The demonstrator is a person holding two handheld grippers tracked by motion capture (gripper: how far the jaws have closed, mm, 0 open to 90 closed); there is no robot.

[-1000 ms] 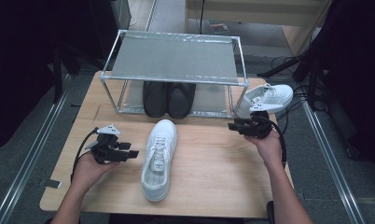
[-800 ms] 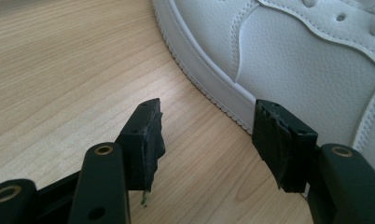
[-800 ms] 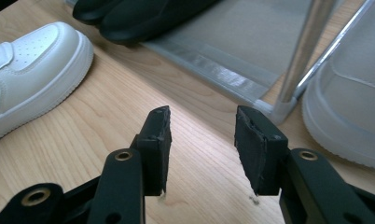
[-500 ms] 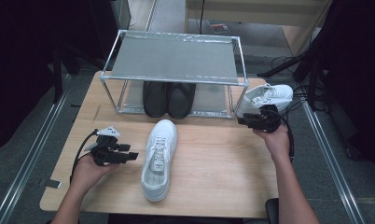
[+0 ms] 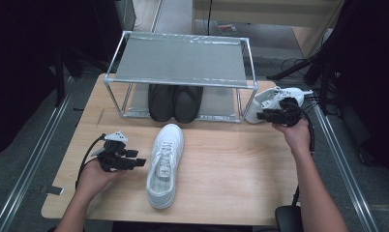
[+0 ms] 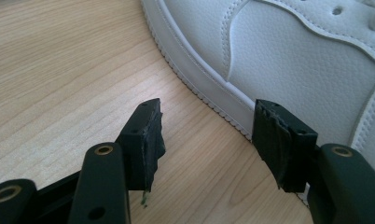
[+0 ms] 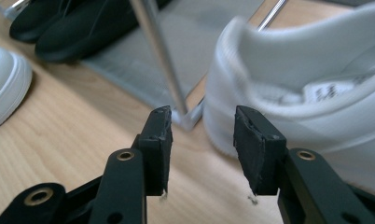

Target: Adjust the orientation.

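Two white shoes sit on the desk: the left tongs wait released beside the middle shoe, while the right tongs, released too, near the heel of the shoe by the rack. Next move is likely closing on that heel.
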